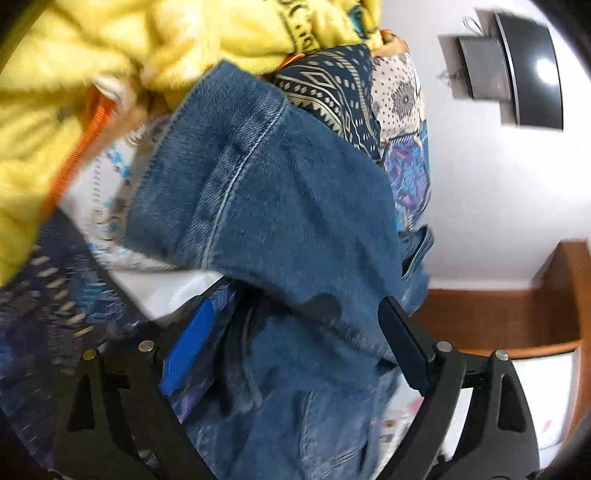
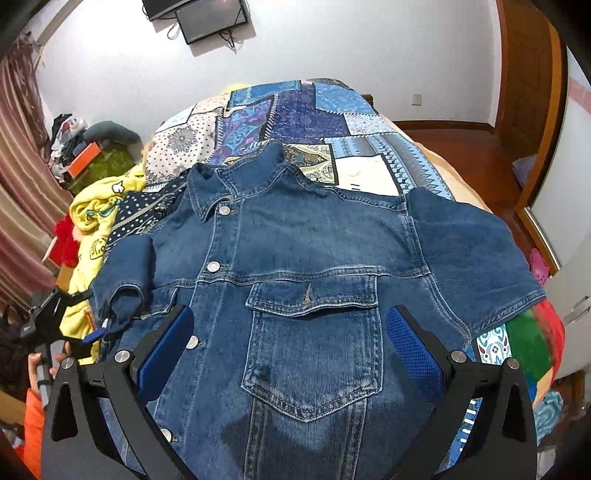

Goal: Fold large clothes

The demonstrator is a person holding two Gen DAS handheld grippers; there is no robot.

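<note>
A blue denim jacket point(image 2: 310, 258) lies front up on the patchwork bedspread point(image 2: 295, 110), collar at the far end, right sleeve spread out, left sleeve point(image 2: 125, 280) folded inward. My right gripper point(image 2: 290, 347) is open, its blue pads point(image 2: 410, 350) hovering over the chest pocket. My left gripper point(image 1: 291, 343) is open around the left sleeve's denim point(image 1: 280, 206); it shows in the right wrist view point(image 2: 98, 330) at the sleeve cuff.
A yellow garment point(image 2: 92, 221) and red cloth point(image 2: 66, 236) lie heaped at the bed's left edge. A wall-mounted screen point(image 2: 210, 18) hangs beyond. Wooden floor and door point(image 2: 524, 74) are at the right. Curtains point(image 2: 22, 177) hang at the left.
</note>
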